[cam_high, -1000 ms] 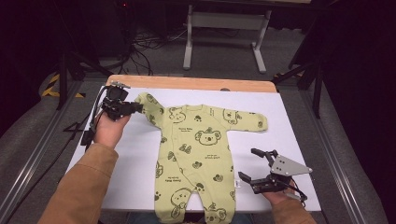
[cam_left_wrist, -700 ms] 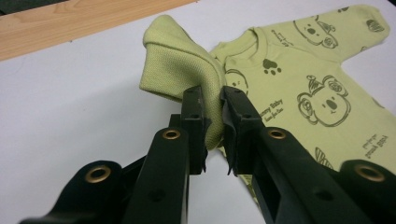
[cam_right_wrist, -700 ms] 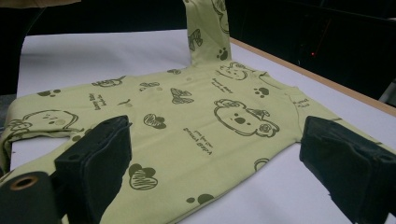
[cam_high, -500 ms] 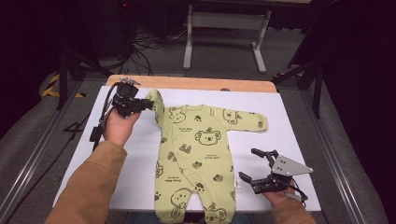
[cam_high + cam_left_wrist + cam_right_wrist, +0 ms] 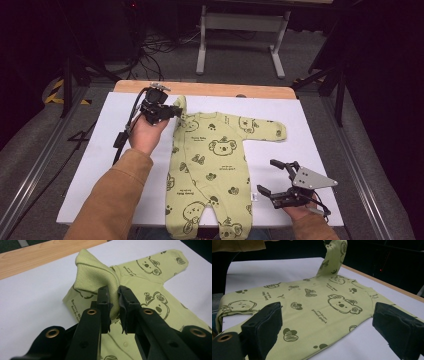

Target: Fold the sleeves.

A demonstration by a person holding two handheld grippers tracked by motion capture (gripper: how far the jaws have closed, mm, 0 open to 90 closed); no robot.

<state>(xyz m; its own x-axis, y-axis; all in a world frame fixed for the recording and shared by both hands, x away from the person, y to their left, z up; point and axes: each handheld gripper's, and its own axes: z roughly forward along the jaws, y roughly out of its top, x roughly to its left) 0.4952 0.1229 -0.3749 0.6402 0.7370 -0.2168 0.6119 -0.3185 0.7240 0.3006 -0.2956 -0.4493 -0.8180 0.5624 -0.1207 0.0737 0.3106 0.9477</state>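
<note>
My left gripper (image 5: 172,111) is clamped on the sleeve (image 5: 98,277) of the green baby romper (image 5: 212,170), the fabric pinched between both jaws and lifted off the white table cover (image 5: 100,150) so the cuff folds over toward the garment's chest. The rest of the romper lies flat, face up, in the middle of the table, its other sleeve (image 5: 267,129) stretched out to the side and its legs pointing toward me. My right gripper (image 5: 280,179) rests near the table's front edge, just beside the romper's leg, jaws spread wide with nothing between them.
</note>
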